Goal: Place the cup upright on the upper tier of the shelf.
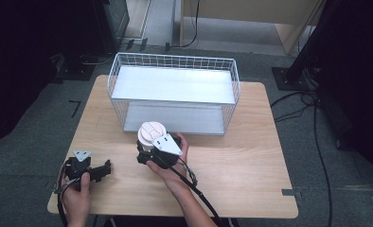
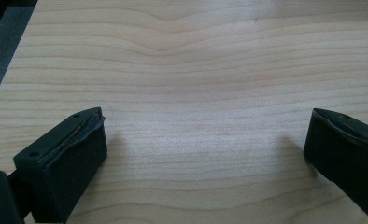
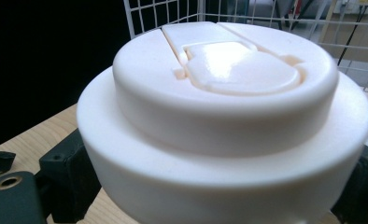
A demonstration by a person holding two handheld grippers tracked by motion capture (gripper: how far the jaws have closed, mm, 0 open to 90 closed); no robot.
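A white cup with a domed sip lid (image 1: 151,132) stands upright between the jaws of my right gripper (image 1: 146,150), just in front of the wire rack. In the right gripper view the cup's lid (image 3: 224,93) looms close, and the black jaws sit against the cup body on both sides below the lid's rim, so the gripper is shut on it. My left gripper (image 1: 103,170) rests near the table's front left corner. In the left gripper view, my left gripper (image 2: 205,154) has its jaws wide apart over bare wood with nothing between them.
A white wire rack with two shelves (image 1: 173,94) stands at the back of the wooden table (image 1: 241,156), its open side facing me. Its mesh (image 3: 173,14) rises right behind the cup. Black stands and cables lie on the floor around the table.
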